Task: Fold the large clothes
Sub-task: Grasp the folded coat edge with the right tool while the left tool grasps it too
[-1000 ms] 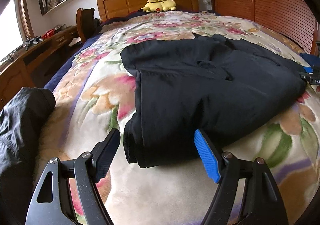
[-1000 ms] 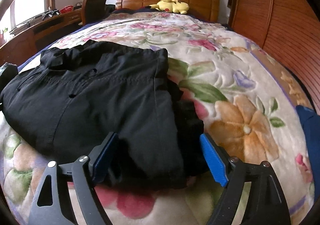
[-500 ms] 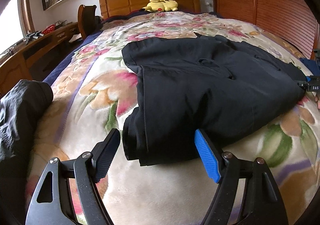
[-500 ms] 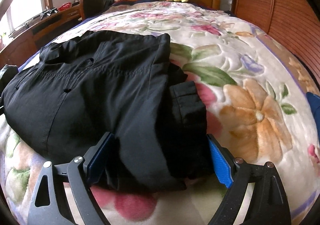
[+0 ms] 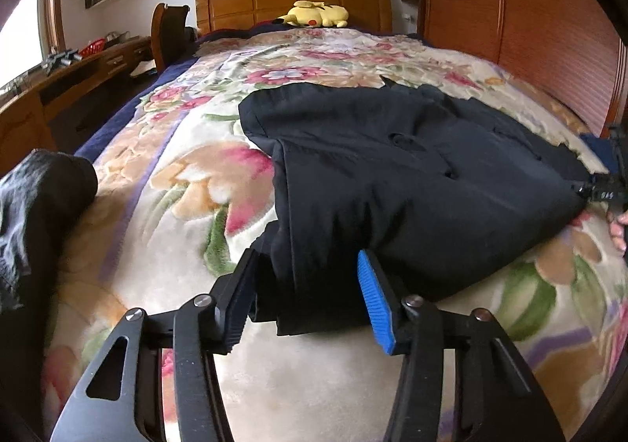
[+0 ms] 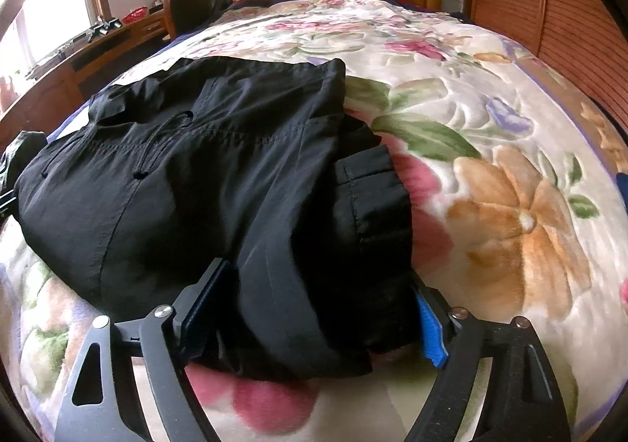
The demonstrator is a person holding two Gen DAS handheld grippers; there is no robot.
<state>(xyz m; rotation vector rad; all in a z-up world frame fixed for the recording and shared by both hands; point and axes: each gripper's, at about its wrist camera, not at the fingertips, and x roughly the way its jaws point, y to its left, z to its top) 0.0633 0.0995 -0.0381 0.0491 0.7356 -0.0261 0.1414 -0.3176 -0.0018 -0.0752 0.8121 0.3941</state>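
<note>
i have the black folded nylon garment lying crosswise, its near corners between my left fingers, just closing, and my wider right fingers, neither clearly clamped.

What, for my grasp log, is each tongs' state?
Left tongs: just closing around black garment's corner, grip unclear.
Right tongs: just closing around its other corner, grip unclear.

Your left gripper straddles the near corner of the black garment, jaws just closing, fabric between the pads. The garment lies folded on the floral blanket. Beyond it, a yellow plush rests against the headboard.
</note>
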